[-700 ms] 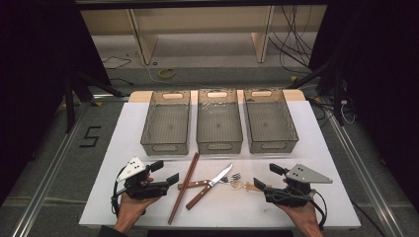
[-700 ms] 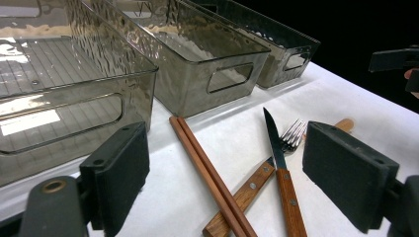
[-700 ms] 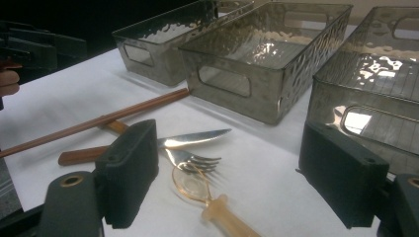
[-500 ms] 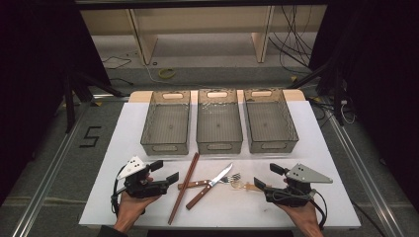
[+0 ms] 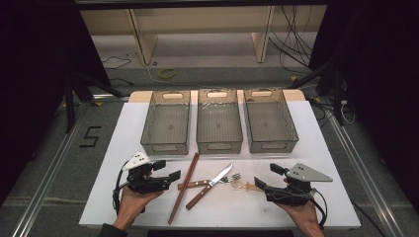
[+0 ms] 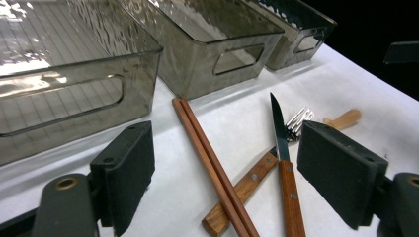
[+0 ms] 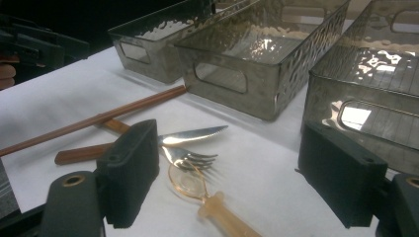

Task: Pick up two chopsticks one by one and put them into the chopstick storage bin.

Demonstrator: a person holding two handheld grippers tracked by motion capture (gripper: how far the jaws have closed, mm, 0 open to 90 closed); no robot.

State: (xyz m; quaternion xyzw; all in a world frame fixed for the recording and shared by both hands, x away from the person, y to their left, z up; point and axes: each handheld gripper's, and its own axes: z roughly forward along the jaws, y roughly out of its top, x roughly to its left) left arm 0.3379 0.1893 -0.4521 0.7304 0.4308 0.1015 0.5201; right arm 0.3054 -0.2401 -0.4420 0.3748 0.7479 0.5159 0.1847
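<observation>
Cutlery heaped at the near middle of the white table, between two hand-held grippers. Left gripper low on the table at the left, jaws wide apart, nothing between them, pointing toward the pile. Right gripper low at the right, jaws likewise spread wide and empty, tips just beside the pale handle of a clear spoon.

Pair of brown chopsticks lying together, running from just in front of the bins down toward the near edge, closest piece to the left gripper. Wooden-handled knife slanting beside them, blade pointing up toward the bins. Wooden-handled fork crossing under the knife, tines to the right, resting over the bowl of the spoon.

From the left gripper view: chopsticks straight ahead in the gap of the jaws, knife and fork handle crossed just to the right, none touched. From the right gripper view: spoon handle running down between the jaws, knife blade and fork behind the left jaw.

Three smoky transparent bins side by side beyond the cutlery: left bin, middle bin, right bin, insides bare.
</observation>
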